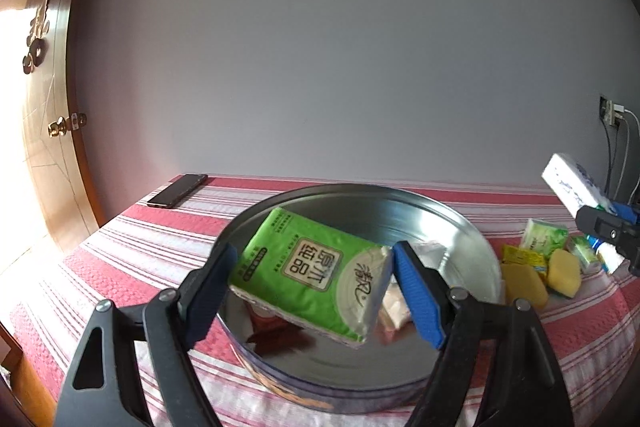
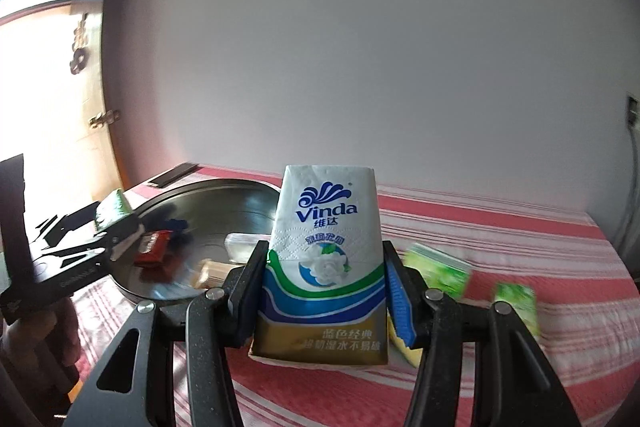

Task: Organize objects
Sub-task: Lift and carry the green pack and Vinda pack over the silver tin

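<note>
Left gripper (image 1: 312, 279) clamped on a green tissue pack (image 1: 310, 273), fingers (image 1: 418, 297) pressing its two short ends, pack tilted and held in the air over a round metal tin (image 1: 460, 223). Inside the tin, a few small wrapped items, partly hidden under the pack, one of them red (image 2: 152, 247). Right gripper (image 2: 326, 291) closed on a white and blue tissue pack (image 2: 326, 227), fingers (image 2: 250, 295) squeezing its lower sides, pack upright and lifted clear of the surface (image 2: 520, 227). Seen from the left wrist view, the same white and blue pack raised at the far right edge, well apart from the tin. On the striped red and white cloth right of the tin: two yellow sponges (image 1: 564, 273) side by side, a small yellow packet (image 1: 522, 257) behind them, and more green tissue packs (image 1: 546, 233) just beyond. Near the far left corner, a dark phone (image 1: 178, 190) lying flat. Wooden door (image 1: 52, 147) at the left, grey wall behind.
</note>
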The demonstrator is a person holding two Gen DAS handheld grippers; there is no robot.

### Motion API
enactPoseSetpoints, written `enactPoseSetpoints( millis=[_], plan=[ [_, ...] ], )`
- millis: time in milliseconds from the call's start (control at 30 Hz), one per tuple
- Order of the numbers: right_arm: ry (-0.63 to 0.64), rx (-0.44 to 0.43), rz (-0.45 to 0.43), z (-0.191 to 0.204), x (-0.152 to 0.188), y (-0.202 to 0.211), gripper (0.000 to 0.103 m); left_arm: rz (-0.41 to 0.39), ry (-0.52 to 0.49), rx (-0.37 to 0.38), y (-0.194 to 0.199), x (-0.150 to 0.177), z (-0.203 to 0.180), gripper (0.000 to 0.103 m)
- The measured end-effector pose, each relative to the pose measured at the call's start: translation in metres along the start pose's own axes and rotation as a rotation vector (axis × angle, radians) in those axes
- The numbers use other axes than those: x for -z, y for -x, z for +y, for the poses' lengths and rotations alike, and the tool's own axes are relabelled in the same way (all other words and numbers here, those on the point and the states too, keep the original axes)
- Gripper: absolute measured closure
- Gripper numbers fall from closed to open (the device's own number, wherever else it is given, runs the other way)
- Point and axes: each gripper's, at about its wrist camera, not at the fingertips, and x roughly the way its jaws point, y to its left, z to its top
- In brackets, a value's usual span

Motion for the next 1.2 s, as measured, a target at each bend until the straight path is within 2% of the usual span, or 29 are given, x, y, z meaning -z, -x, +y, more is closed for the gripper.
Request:
enactPoseSetpoints(
  millis=[267,800,1200],
  plan=[
    [0.005,-0.093,0.094,0.026,-0.015,-0.05,0.047,0.071,-0.008,-0.006,-0.029,-0.006,0.011,0.023],
    [0.063,-0.113,0.227,0.06,-0.021,-0.123,0.047,0.155,-0.04,-0.01,-0.064,-0.009,0.023,0.023],
    [0.075,-0.121,0.287,0.069,-0.015,-0.151,0.047,0.194,-0.075,0.014,-0.077,-0.003,0.015,0.022]
  ],
)
